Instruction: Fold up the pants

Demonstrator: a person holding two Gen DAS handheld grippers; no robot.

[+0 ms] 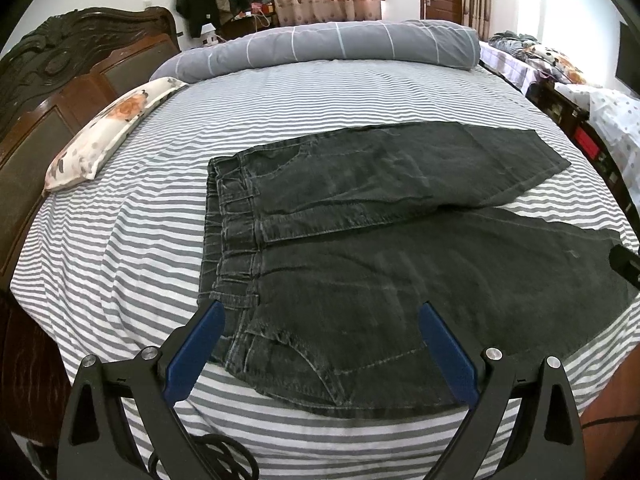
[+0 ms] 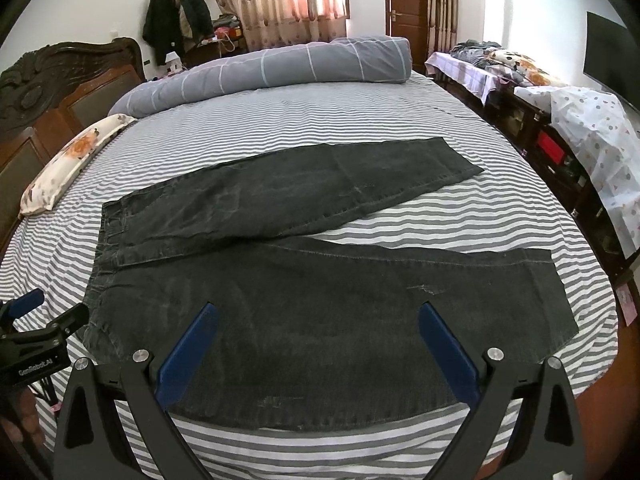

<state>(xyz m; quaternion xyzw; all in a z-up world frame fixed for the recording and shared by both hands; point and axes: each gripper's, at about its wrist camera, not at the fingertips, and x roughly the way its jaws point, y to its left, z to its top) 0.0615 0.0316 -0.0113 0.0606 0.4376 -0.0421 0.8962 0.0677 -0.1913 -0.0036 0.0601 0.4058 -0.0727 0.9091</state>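
Dark grey denim pants [image 1: 380, 248] lie flat on the striped bed [image 1: 280, 92], waistband to the left, legs spread apart to the right. My left gripper [image 1: 322, 308] hovers open above the near waistband corner and hip, its blue fingers [image 1: 196, 348] wide apart. In the right wrist view the same pants [image 2: 320, 312] fill the middle. There my right gripper [image 2: 318, 310] stands open over the near leg, nothing between its fingers. The left gripper [image 2: 44, 316] shows at the left edge of that view, beside the waistband.
A floral pillow [image 1: 104, 132] lies by the carved wooden headboard [image 1: 60, 72] on the left. A rolled grey duvet [image 1: 332, 44] crosses the far side of the bed. A bench with piled cloth [image 2: 532, 76] runs along the right. Coats [image 2: 176, 16] hang at the back.
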